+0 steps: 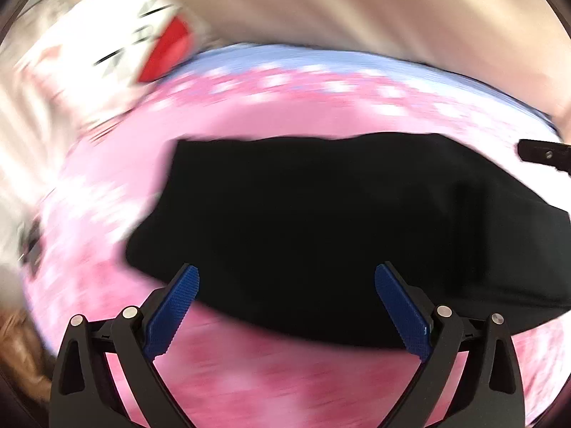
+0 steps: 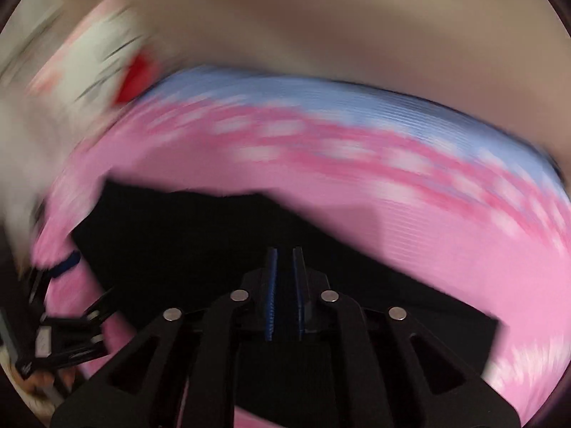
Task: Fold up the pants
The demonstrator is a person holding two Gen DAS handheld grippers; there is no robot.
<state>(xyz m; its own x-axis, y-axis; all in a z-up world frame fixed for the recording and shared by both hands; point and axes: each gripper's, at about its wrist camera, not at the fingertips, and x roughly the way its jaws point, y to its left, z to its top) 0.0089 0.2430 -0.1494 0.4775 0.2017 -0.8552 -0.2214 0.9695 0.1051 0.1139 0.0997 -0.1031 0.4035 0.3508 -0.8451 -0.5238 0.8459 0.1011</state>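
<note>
Black pants [image 1: 321, 221] lie folded in a broad flat shape on a pink bedspread [image 1: 249, 117]. My left gripper [image 1: 286, 278] is open and empty, its blue pads spread above the near edge of the pants. In the right wrist view the pants [image 2: 185, 235] lie under my right gripper [image 2: 285, 260], whose blue pads are nearly together. Whether any cloth sits between them is hidden by the black fabric and blur. The left gripper shows at the left edge of the right wrist view [image 2: 64, 264]. A piece of the right gripper shows at the right edge of the left wrist view [image 1: 546, 155].
The pink bedspread [image 2: 446, 249] has a pale blue band [image 2: 321, 100] with white flecks along its far side. A white pillow with a red patch [image 1: 167, 53] lies at the far left. A beige wall [image 1: 357, 3] rises behind the bed. Both views are motion-blurred.
</note>
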